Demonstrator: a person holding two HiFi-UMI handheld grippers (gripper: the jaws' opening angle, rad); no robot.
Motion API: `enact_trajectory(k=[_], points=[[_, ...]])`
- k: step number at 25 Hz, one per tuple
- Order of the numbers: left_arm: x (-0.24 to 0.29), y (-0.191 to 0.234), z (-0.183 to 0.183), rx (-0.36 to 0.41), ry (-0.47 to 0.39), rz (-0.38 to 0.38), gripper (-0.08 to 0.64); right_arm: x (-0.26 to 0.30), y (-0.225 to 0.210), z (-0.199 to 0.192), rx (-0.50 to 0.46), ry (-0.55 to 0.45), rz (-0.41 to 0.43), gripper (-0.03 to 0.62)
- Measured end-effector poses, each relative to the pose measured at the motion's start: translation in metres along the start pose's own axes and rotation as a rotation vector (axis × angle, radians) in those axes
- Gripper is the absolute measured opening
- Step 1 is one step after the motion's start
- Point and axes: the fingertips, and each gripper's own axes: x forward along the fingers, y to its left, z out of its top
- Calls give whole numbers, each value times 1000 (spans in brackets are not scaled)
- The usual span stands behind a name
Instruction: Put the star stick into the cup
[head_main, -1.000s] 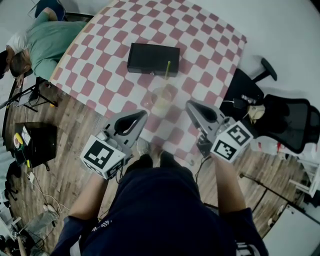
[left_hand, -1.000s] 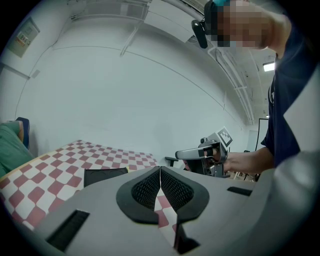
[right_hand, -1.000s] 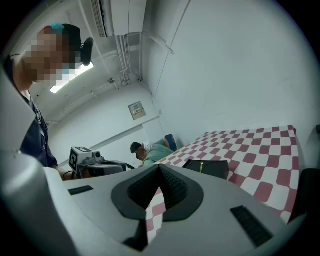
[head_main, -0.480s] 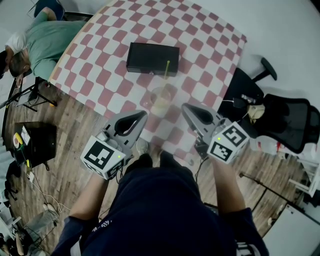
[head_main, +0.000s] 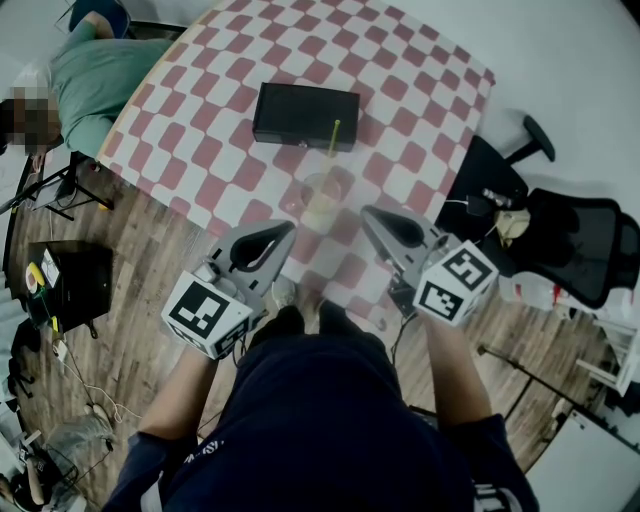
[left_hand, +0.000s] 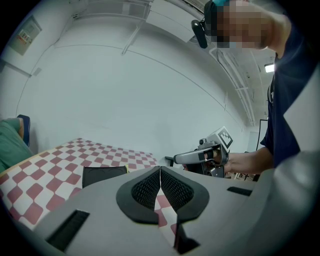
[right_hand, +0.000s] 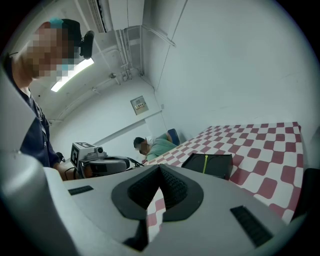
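The star stick (head_main: 334, 138) is a thin yellow-green rod lying across the right end of a black box (head_main: 300, 115); its star end is too small to make out. It also shows as the stick (right_hand: 205, 163) in the right gripper view. A clear cup (head_main: 325, 200) stands upright on the checkered cloth, nearer to me than the box. My left gripper (head_main: 288, 226) is shut and empty, just left of and below the cup. My right gripper (head_main: 368, 212) is shut and empty, just right of the cup. In each gripper view the jaws, left gripper (left_hand: 160, 168) and right gripper (right_hand: 159, 166), hide the cup.
The red-and-white checkered table (head_main: 200, 120) ends close to my body. A person in a green shirt (head_main: 95, 75) sits at the far left. A black office chair (head_main: 575, 235) stands to the right. A dark case (head_main: 70, 285) lies on the wooden floor to the left.
My right gripper has shifted slightly left, toward the cup. The left gripper, cup and stick have stayed put.
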Motion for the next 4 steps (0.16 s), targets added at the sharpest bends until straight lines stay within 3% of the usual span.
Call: enact_trajectory(k=[4], points=[[0, 0, -1, 10, 3, -5, 34, 2, 1, -1, -3, 8, 5, 14]])
